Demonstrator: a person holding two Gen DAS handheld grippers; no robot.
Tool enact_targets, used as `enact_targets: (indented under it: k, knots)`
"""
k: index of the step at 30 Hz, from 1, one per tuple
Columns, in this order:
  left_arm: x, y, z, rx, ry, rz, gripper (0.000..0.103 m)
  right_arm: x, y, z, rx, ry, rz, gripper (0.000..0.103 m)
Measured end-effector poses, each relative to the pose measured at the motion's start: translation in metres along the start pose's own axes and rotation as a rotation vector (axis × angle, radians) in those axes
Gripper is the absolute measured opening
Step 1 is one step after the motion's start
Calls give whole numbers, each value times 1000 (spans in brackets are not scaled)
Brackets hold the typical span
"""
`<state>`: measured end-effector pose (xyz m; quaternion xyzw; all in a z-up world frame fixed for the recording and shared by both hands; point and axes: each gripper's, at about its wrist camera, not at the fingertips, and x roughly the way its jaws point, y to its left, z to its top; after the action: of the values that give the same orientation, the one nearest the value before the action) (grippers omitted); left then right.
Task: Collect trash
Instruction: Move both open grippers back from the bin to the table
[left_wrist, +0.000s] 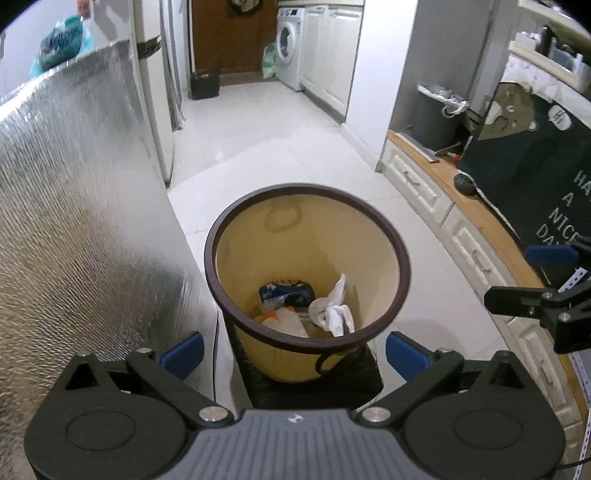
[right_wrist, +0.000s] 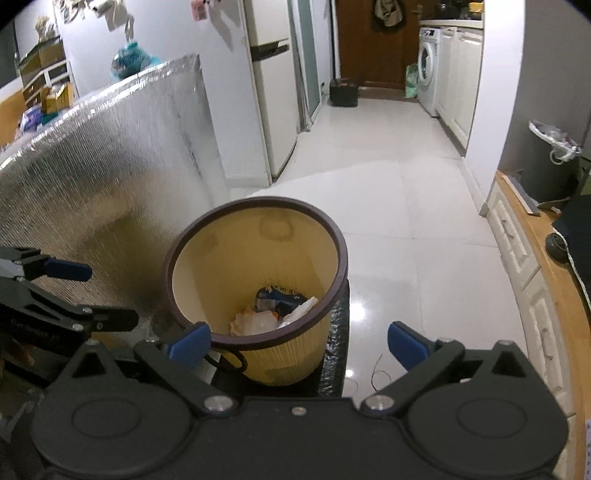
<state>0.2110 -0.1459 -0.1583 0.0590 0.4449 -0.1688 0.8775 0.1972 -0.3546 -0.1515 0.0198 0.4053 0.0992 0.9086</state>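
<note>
A yellow trash bin with a dark brown rim (left_wrist: 402, 258) (right_wrist: 341, 254) stands on a black base on the floor. Inside lie white crumpled tissue (left_wrist: 334, 308), a blue wrapper (left_wrist: 286, 293) (right_wrist: 280, 295) and an orange-and-white bag (left_wrist: 284, 321) (right_wrist: 255, 321). My left gripper (left_wrist: 295, 354) is open and empty, above the bin's near side. My right gripper (right_wrist: 297, 345) is open and empty, above the bin's near right edge. Each gripper shows at the edge of the other's view: the right one (left_wrist: 532, 280) and the left one (right_wrist: 99, 295).
A silver foil-covered panel (left_wrist: 74, 206) (right_wrist: 103, 162) stands left of the bin. A white cabinet with a wooden top (left_wrist: 461, 206) (right_wrist: 524, 258) runs along the right, with a dark bag (left_wrist: 535, 158) and a grey bin (left_wrist: 436, 114). A fridge (right_wrist: 266, 92) and washing machine (left_wrist: 290, 48) stand behind.
</note>
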Motion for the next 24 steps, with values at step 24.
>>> enact_targets:
  k: [24]
  knots:
    - [-150,0,12,61,-393,-29,103,-119,64,22,-43,-373,34,103]
